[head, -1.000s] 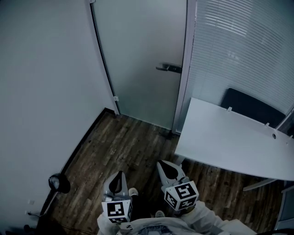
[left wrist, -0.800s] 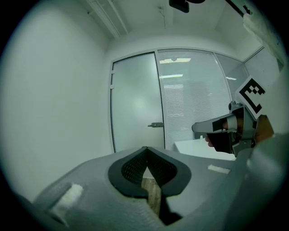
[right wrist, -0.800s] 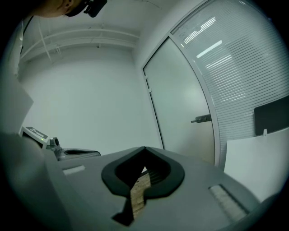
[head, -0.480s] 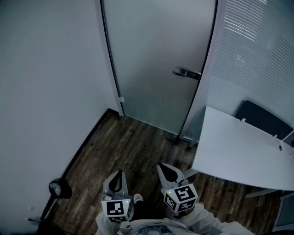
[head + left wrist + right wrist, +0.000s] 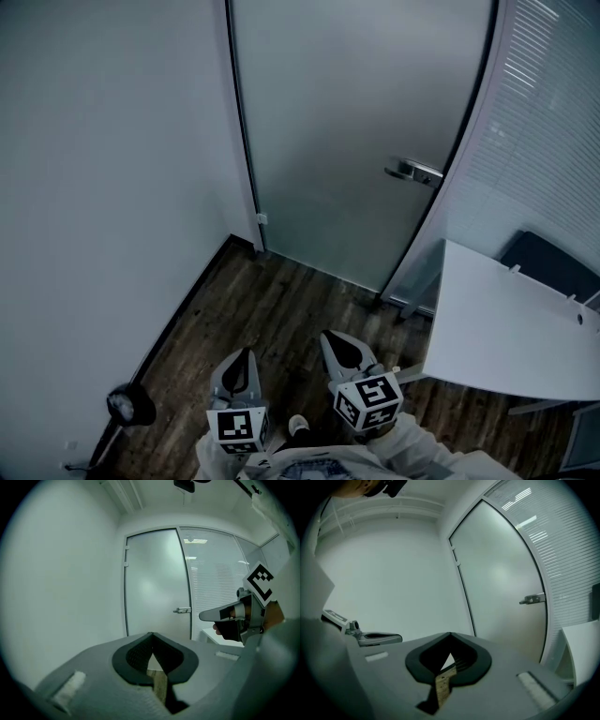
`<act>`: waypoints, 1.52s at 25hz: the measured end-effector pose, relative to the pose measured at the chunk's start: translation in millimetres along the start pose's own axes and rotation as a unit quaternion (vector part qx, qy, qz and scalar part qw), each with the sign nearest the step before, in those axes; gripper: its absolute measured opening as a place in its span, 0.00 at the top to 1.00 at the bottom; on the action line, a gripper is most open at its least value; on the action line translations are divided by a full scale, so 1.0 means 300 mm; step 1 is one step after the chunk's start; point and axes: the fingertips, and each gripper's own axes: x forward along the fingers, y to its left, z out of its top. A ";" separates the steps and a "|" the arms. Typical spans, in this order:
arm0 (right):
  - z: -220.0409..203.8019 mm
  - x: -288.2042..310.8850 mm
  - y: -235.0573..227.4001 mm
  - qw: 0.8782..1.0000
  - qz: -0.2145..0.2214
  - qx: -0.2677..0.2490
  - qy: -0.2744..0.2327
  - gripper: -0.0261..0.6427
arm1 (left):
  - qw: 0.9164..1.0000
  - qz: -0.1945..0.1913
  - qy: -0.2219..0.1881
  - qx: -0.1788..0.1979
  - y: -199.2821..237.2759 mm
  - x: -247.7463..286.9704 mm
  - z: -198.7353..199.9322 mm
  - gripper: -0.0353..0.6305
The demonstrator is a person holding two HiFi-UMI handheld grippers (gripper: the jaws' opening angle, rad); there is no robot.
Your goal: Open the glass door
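Right claw (image 5: 336, 342) hangs well short of glass door (image 5: 356, 122).

Both grippers are held low and close in to the body, side by side and aimed toward the far side, tilted a little below level. The left gripper (image 5: 246, 356) has its jaws pressed tip to tip with nothing between them. The right gripper (image 5: 332, 337) is just beside it and a touch farther ahead, also closed and empty, with the right hand (image 5: 230, 629) wrapped round its handle and a pale sleeve (image 5: 417, 448) behind.
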 end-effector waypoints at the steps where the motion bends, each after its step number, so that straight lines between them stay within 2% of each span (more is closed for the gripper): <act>1: 0.007 0.028 0.010 1.000 0.000 -0.001 -0.002 0.95 | 1.000 0.000 -0.003 0.000 0.026 0.014 0.006 0.94; 6: 0.038 0.135 0.033 1.000 -0.001 -0.002 -0.002 0.95 | 1.000 -0.001 -0.007 -0.006 0.124 0.080 0.032 0.94; 16: 0.066 0.319 -0.140 1.000 -0.020 0.012 -0.002 0.95 | 1.000 -0.010 -0.005 0.004 0.146 0.303 0.033 0.94; 23: 0.131 0.600 -0.311 1.000 -0.004 0.028 -0.001 0.95 | 1.000 0.004 0.023 0.016 0.213 0.607 0.057 0.94; 30: 0.248 0.853 -0.521 0.999 0.000 0.041 -0.002 0.95 | 0.999 -0.009 0.030 0.035 0.215 0.956 0.155 0.94; 33: 0.274 0.919 -0.608 0.999 -0.008 0.046 -0.001 0.95 | 0.999 -0.020 0.035 0.034 0.202 1.087 0.176 0.94; 38: 0.336 1.010 -0.783 0.998 -0.036 0.054 -0.005 0.95 | 0.997 -0.058 0.032 0.048 0.142 1.327 0.231 0.94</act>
